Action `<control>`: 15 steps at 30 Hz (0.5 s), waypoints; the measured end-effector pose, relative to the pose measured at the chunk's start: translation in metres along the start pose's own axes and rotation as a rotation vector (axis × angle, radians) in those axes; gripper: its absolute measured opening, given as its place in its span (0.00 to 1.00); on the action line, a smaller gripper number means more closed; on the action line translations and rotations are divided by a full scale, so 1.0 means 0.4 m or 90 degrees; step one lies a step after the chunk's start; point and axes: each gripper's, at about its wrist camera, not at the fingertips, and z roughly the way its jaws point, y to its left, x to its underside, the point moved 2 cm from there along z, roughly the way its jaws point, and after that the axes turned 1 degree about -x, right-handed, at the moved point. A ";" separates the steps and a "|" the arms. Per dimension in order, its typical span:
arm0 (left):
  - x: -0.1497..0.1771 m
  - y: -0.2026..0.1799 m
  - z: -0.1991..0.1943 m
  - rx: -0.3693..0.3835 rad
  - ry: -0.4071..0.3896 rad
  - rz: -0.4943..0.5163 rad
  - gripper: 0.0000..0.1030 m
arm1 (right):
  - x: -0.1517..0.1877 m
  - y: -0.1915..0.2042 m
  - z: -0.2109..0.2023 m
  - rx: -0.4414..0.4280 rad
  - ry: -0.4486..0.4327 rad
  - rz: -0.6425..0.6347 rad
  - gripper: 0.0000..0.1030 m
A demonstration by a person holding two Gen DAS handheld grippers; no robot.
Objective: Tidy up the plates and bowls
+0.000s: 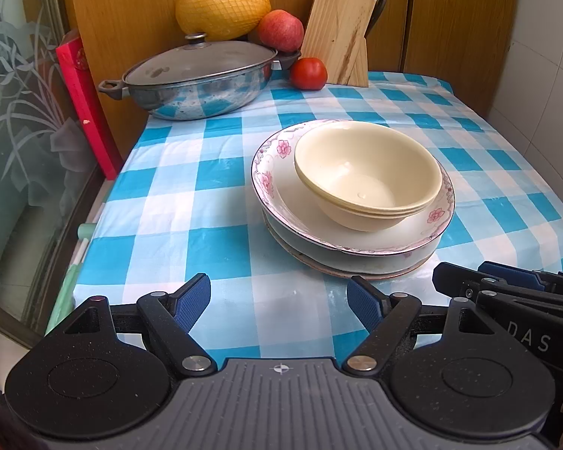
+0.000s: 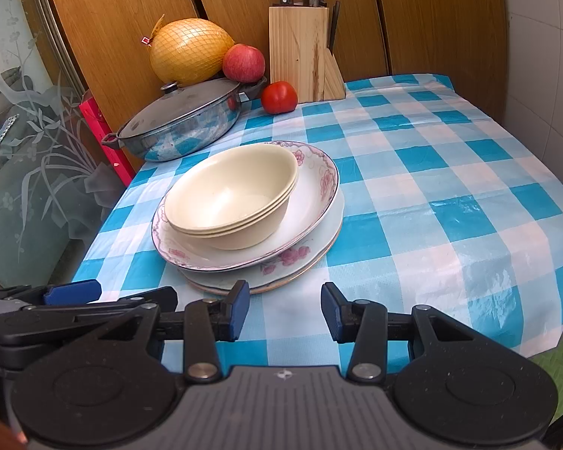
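Table point(image 1: 214, 172) with blue check cloth carries everything; landmark is the pot point(image 1: 195, 78) at the back left corner. Plates point(image 2: 304, 240) sit stacked in front of the pot and a bit right, near the table's middle, at least three deep: a floral-rimmed one on top, lower ones peeking out offset toward the near edge. Bowls point(image 1: 368, 176) are nested on the top plate, cream, three rims showing, slightly off centre on the plate. So the stacking looks done: plates together, bowls together, one pile. No loose dishes visible anywhere else on the cloth. What may be left, judging only: squaring up the lower plates, or moving the pile.

Left gripper point(image 1: 279, 305) hovers just short of the pile's near edge, jaws wide, nothing between them. Right gripper point(image 2: 285, 309) hovers beside it, also short of the pile, jaws narrower but apart, empty.

Behind the pot: pomelo point(image 1: 221, 3), apple point(image 1: 281, 30), tomato point(image 1: 308, 73), knife block point(image 1: 337, 33) to the right.
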 end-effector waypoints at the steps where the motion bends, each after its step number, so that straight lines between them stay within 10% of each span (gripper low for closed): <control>1: 0.000 -0.001 0.000 0.000 0.000 0.000 0.82 | 0.000 0.000 0.000 0.000 0.000 0.000 0.39; 15: 0.001 0.003 -0.001 -0.001 0.001 0.001 0.82 | -0.003 -0.001 0.000 0.000 0.001 0.000 0.39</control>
